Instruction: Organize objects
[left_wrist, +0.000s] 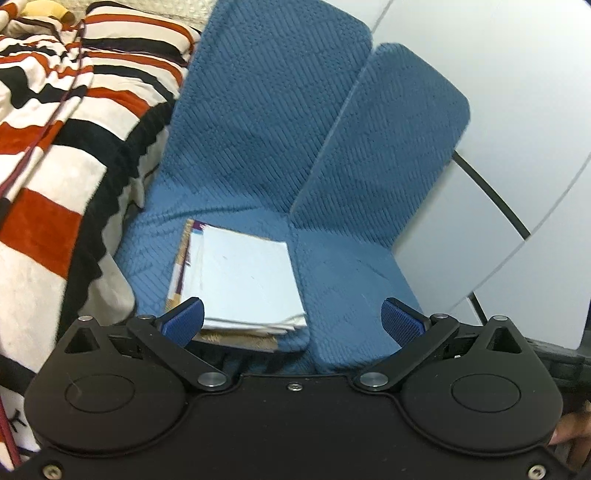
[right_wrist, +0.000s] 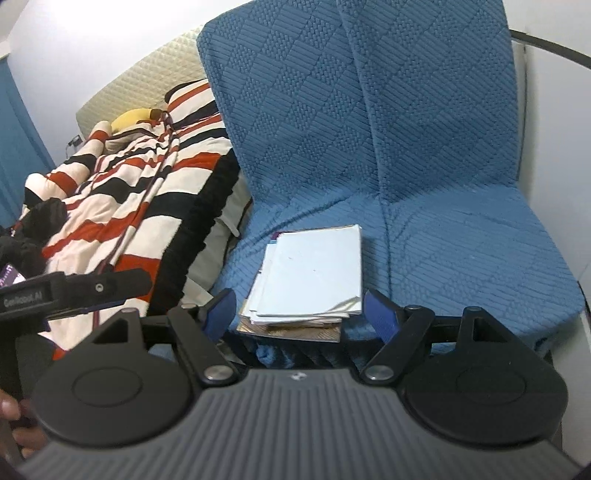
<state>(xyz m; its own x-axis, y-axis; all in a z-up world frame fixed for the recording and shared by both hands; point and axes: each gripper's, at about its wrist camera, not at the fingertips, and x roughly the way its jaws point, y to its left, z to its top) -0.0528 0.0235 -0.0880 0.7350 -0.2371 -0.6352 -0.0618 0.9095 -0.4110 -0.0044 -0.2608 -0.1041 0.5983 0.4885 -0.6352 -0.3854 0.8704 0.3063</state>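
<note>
Blue quilted fabric covers the chair seat (right_wrist: 461, 236), and on it lies the stack of papers and booklets (right_wrist: 314, 269), sitting near the front edge with its lowest, brownish book poking out toward me. Both tools hang above it with nothing held: the left gripper (left_wrist: 291, 319) has its jaws spread wide, the right gripper (right_wrist: 297, 308) stands released too, framing the pile without touching. My worry is the loose top sheets, which look uneven and curling at one corner; a nudge could fan them out or slide the pile off the seat. The striped blanket (right_wrist: 140, 192) beside the chair could swallow strays.
</note>
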